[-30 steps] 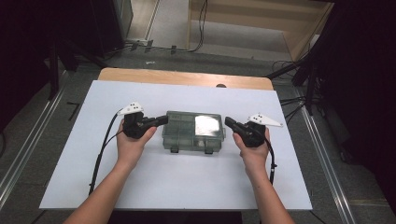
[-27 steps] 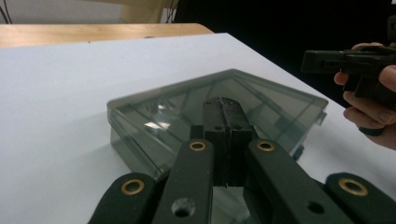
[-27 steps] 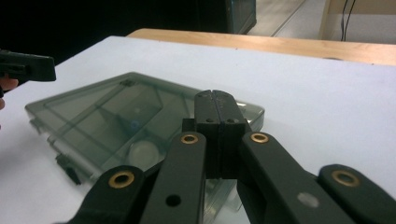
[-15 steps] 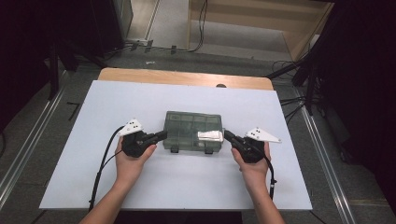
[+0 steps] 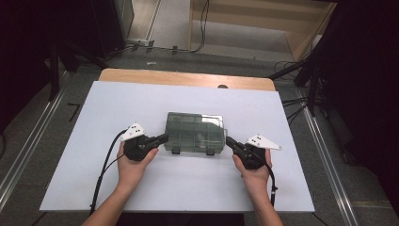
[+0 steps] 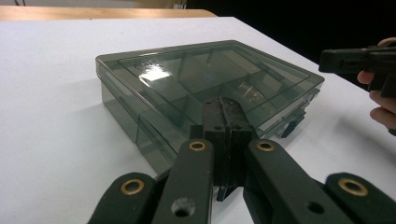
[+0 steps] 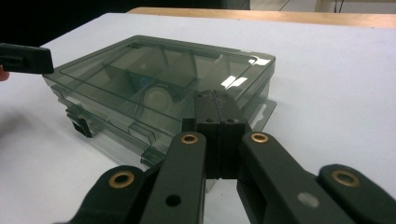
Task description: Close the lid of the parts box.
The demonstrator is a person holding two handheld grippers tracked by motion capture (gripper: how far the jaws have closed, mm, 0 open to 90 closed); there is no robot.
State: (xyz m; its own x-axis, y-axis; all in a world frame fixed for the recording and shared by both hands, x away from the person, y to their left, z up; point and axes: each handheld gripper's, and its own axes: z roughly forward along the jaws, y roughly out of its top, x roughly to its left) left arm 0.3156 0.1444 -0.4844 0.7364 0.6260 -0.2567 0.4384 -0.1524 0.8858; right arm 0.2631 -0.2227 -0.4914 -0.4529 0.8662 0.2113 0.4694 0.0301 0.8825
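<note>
While both hands rest low on the white sheet, the scene reads as follows.

Box: a smoky, see-through plastic box lies flat near the middle of the white table, lid down, with 2 latches on its near edge.
Box contents: dividers split the inside into compartments; a pale round thing sits in 1 of them, too blurred to name.
Box in the left gripper view: the box lies just past the jaws, its corner nearest the camera, light glinting on the lid.
Box in the right gripper view: the box lies just past the jaws, a small tab sticking out from its end.
Left gripper: the left gripper points right at the near left corner of the box, its tip very close to the wall; whether it touches I cannot tell. Its jaws are pressed together with nothing between them.
Right gripper: the right gripper points left at the near right corner of the box, its tip just beside it. Its jaws are pressed together, with nothing pinched.
Hands: the left hand and the right hand each grasp a gripper body from the near side.
Far edge: a wooden strip runs behind the white sheet.
</note>
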